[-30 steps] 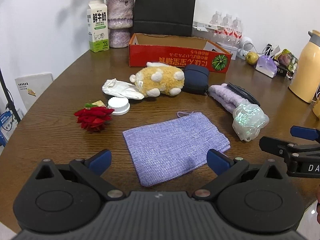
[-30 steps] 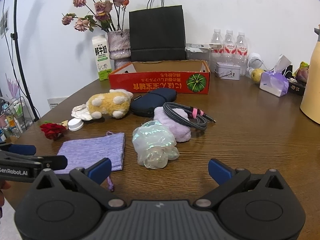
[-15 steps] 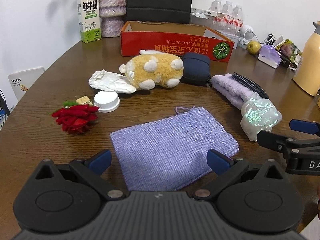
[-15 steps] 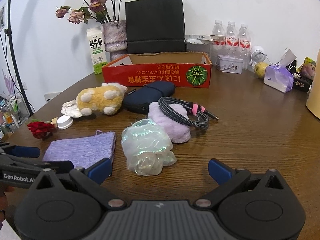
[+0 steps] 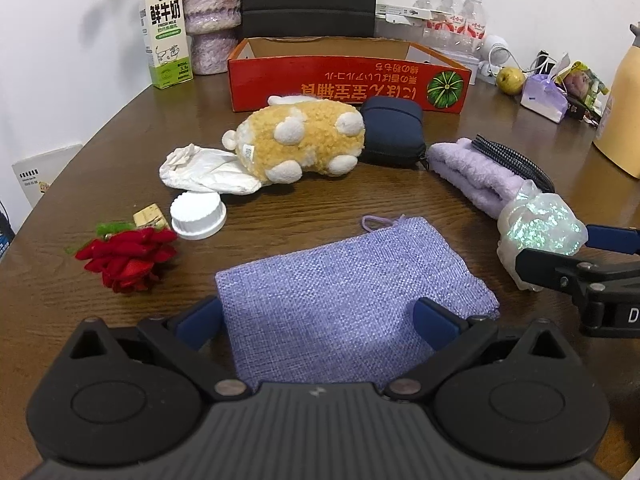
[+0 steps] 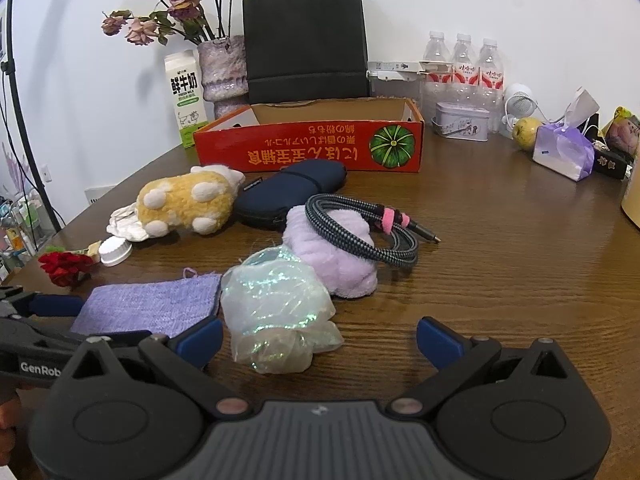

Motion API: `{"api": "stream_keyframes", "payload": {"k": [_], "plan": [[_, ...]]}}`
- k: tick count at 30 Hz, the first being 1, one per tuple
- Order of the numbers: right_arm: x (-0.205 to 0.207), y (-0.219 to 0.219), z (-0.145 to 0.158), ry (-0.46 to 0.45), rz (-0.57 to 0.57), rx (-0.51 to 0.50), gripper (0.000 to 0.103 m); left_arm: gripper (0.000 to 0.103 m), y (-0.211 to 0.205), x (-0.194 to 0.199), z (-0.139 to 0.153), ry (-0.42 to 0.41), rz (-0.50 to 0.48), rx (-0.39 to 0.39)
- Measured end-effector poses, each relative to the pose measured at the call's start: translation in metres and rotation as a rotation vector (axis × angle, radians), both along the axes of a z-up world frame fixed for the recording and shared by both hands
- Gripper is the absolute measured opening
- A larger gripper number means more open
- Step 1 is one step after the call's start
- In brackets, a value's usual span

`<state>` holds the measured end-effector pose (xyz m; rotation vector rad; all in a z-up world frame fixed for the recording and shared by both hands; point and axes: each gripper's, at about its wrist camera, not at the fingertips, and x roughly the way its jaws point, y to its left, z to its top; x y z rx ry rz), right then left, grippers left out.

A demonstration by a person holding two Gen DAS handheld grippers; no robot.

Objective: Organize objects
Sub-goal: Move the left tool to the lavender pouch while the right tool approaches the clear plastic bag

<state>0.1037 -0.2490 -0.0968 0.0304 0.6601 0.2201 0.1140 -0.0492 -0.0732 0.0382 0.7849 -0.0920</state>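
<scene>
A flat purple woven pouch [image 5: 352, 292] lies on the brown table, and my left gripper [image 5: 318, 322] stands open astride its near end. An iridescent crinkly bag [image 6: 276, 308] sits just ahead of my right gripper [image 6: 320, 338], which is open with the bag's near edge between its fingers. Further back lie a yellow plush toy [image 5: 300, 140], a navy zip case [image 5: 394, 130], a fluffy lilac cloth [image 6: 336, 248] with a coiled braided cable [image 6: 360, 232] on it, a red fabric rose [image 5: 128, 256], a white cap [image 5: 198, 214] and a crumpled white glove [image 5: 204, 170].
An open red cardboard box [image 5: 344, 76] stands behind the objects. A milk carton [image 5: 164, 32], a vase [image 5: 210, 16], a black paper bag [image 6: 306, 40], water bottles [image 6: 464, 64], a tin [image 6: 462, 122] and a yellow jug [image 5: 622, 108] line the back and right.
Both grippers have moved forward and lower: the left now straddles the purple pouch, the right has closed in on the iridescent bag. Both stay open.
</scene>
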Motion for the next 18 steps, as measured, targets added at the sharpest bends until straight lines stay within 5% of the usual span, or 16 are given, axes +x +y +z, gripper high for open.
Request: {"api": "stream_keyframes", "payload": {"k": [14,18], "plan": [[0.0051,0.0046,-0.0012,-0.034,0.022,-0.013,0.102,0.103,-0.0031,0.0002,-0.0026,-0.025,-0.008,0.005],[0.0052,0.0069,-0.0017,-0.040,0.050,-0.008,0.078,0.103,-0.0030,0.0000,-0.0026,-0.025,-0.008,0.005]]}}
